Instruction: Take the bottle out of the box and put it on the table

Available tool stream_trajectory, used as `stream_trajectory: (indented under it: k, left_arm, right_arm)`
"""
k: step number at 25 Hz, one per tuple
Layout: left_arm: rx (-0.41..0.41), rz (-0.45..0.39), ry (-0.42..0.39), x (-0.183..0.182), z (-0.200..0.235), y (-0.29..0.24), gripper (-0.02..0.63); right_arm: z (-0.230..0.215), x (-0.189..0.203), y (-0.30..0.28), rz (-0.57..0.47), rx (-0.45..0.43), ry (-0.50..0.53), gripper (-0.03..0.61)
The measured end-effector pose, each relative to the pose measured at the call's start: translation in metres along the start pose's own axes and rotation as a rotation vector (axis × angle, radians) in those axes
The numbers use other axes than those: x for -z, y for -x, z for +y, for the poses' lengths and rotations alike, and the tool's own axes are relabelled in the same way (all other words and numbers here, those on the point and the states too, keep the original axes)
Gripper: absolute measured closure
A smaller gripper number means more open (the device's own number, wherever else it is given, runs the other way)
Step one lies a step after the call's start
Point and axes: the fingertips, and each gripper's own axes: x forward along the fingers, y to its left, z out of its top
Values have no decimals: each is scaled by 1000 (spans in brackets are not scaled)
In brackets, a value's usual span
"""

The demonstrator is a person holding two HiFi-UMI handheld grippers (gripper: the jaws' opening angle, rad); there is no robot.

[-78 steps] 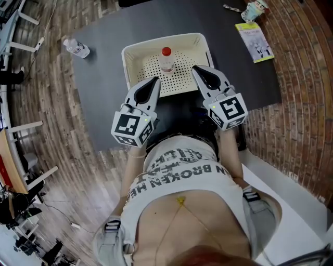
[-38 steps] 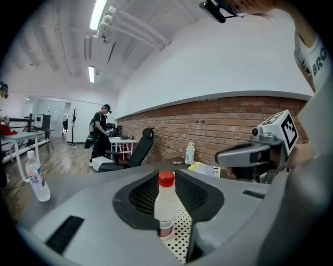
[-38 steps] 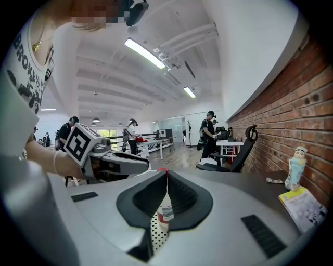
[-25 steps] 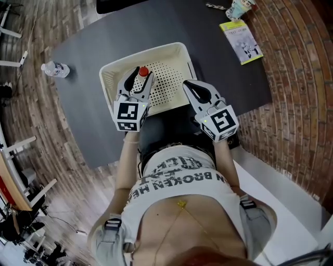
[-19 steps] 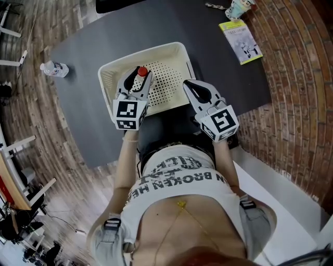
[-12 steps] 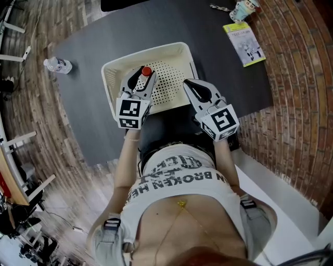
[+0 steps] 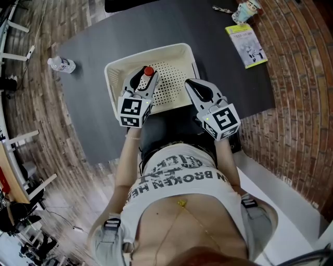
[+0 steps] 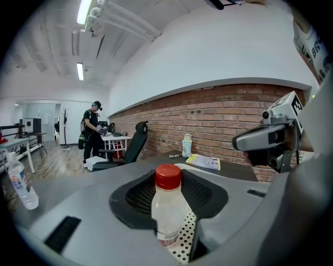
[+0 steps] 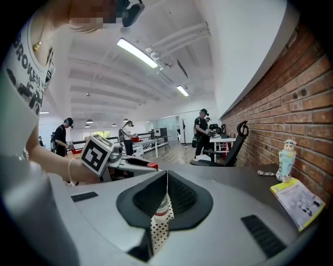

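A clear plastic bottle (image 7: pixel 149 71) with a red cap stands upright in the cream perforated box (image 7: pixel 156 49) on the dark table. My left gripper (image 7: pixel 144 79) reaches into the box with one jaw on each side of the bottle (image 8: pixel 166 208). Its jaws have just been closing, but dotted box floor still shows between the bottle and the right-hand jaw, so it is open. My right gripper (image 7: pixel 191 83) hovers at the box's near right corner, shut and empty. In the right gripper view, part of the bottle (image 9: pixel 162 208) shows below the closed jaw tips.
A second clear bottle (image 7: pixel 61 64) lies on the table's far left. A yellow booklet (image 7: pixel 247 44) and a small figurine (image 7: pixel 244 10) sit at the far right. A brick wall runs along the right; an office chair (image 8: pixel 134 145) and people stand beyond the table.
Since the earliest frame my left gripper has gone forward from the box's near rim to straddle the bottle. Over the last second both grippers have kept their places.
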Motion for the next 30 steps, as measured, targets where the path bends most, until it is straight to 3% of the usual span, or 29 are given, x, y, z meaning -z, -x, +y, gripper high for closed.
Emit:
stream_trajectory:
  k: [9, 21, 30]
  left_arm:
    - [0, -4, 27, 0, 2, 1, 466]
    - [-1, 37, -10, -2, -5, 7, 466]
    - [-35, -48, -1, -54, -16, 37, 466]
  right_arm:
    - [1, 1, 5, -2, -3, -3, 569]
    - [6, -5, 21, -29, -30, 15, 569]
    - [12, -6, 34, -37, -64, 42, 569]
